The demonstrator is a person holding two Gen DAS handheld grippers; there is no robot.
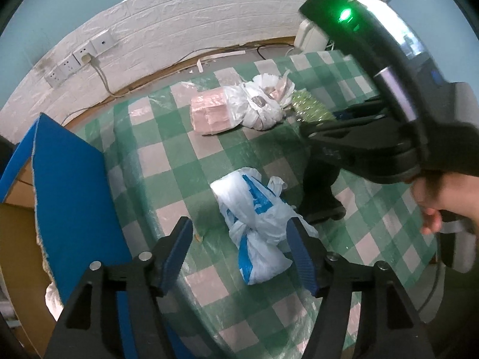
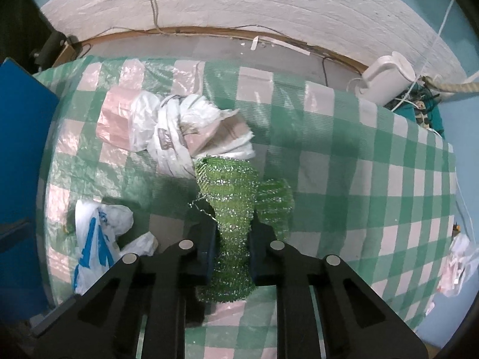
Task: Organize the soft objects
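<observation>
My right gripper (image 2: 233,239) is shut on a glittery green mesh scrubber (image 2: 232,206) and holds it above the checked cloth; the scrubber also shows in the left wrist view (image 1: 308,106). My left gripper (image 1: 239,239) is open, its fingers on either side of a knotted white and blue plastic bag (image 1: 257,227), which also shows at the lower left of the right wrist view (image 2: 95,236). A pink packet (image 1: 209,113) and a crumpled white bag bundle (image 1: 263,104) lie together at the back; they also show in the right wrist view (image 2: 116,116) (image 2: 179,131).
A green and white checked cloth (image 1: 167,161) covers the table. A blue box flap (image 1: 71,191) stands at the left, also in the right wrist view (image 2: 21,155). A white appliance (image 2: 386,79) and cables sit at the back right. Wall sockets (image 1: 77,59) are behind.
</observation>
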